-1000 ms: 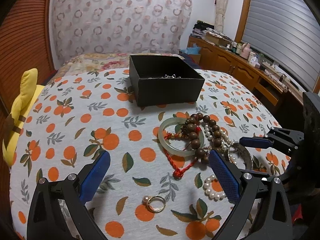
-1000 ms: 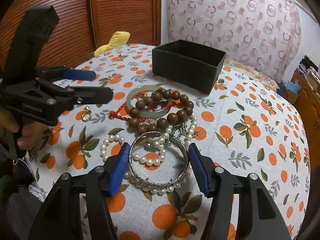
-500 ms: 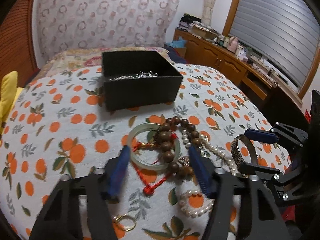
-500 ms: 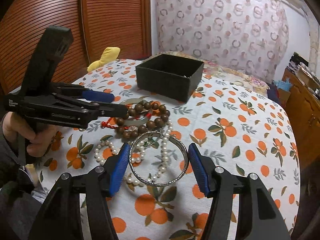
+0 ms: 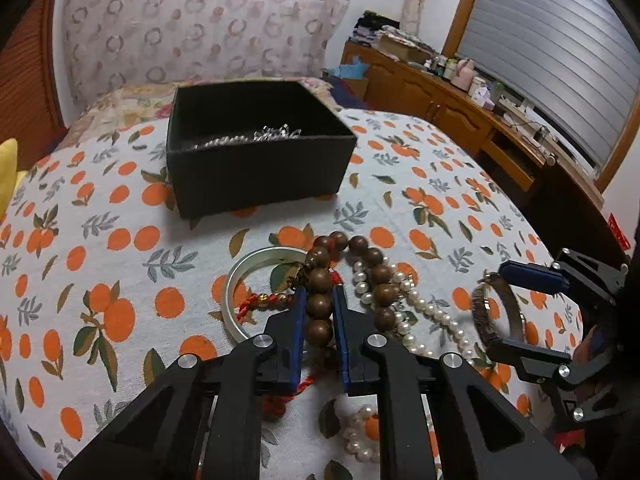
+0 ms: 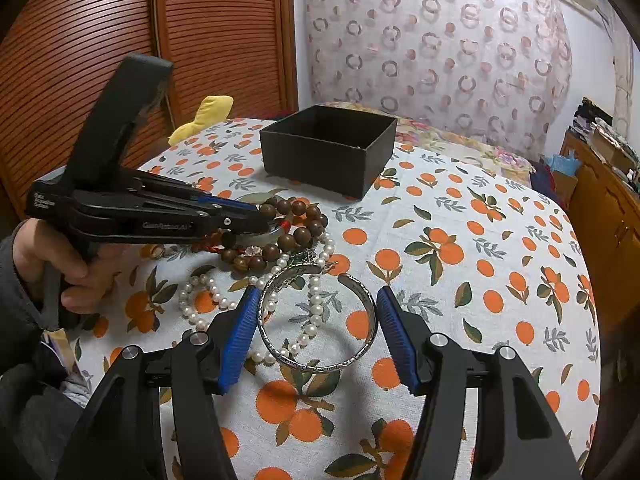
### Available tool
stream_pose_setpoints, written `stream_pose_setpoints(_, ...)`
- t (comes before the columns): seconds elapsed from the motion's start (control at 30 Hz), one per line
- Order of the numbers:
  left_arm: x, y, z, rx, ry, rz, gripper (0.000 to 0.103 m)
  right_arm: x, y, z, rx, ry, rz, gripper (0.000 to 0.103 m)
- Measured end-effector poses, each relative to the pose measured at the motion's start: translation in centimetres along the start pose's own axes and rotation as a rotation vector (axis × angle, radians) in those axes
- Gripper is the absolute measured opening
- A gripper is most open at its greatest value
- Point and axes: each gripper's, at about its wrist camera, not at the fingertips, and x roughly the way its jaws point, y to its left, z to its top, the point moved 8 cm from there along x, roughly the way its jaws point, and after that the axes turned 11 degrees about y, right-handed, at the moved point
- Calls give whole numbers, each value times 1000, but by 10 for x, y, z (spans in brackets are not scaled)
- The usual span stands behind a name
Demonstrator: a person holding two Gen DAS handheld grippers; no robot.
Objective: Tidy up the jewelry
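Left claw [image 5: 319, 316] is closing on the wooden bead bracelet [image 5: 320, 280]; its pads flank one side of the bead loop, so a lift should carry the whole strand. The loop lies over a pale jade bangle [image 5: 256, 264] and a red cord [image 5: 260, 302], so they may drag along.

Right claw [image 6: 312, 332] stands spread around the silver cuff bangle [image 6: 360, 344], which looks raised off the cloth. A pearl strand [image 6: 316, 308] runs under it.

Black box [image 5: 256, 180] sits well beyond both claws, a silver chain [image 5: 256, 138] already inside it: the likely drop point.
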Motion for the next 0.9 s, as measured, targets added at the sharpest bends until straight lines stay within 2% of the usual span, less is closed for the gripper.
stream_pose_setpoints(0.07, -6, -3, 2, 9, -18, 12, 12, -1, 0, 0, 2, 0, -2, 62)
stream_pose_setpoints(0.5, -66, -20, 28, 31, -153, -29, 12, -13, -7, 18, 5, -42, -9, 62)
stream_pose_setpoints(0.9, -99, -8, 55, 23, -231, 8, 12, -13, -16, 48, 4, -79, -10, 62)
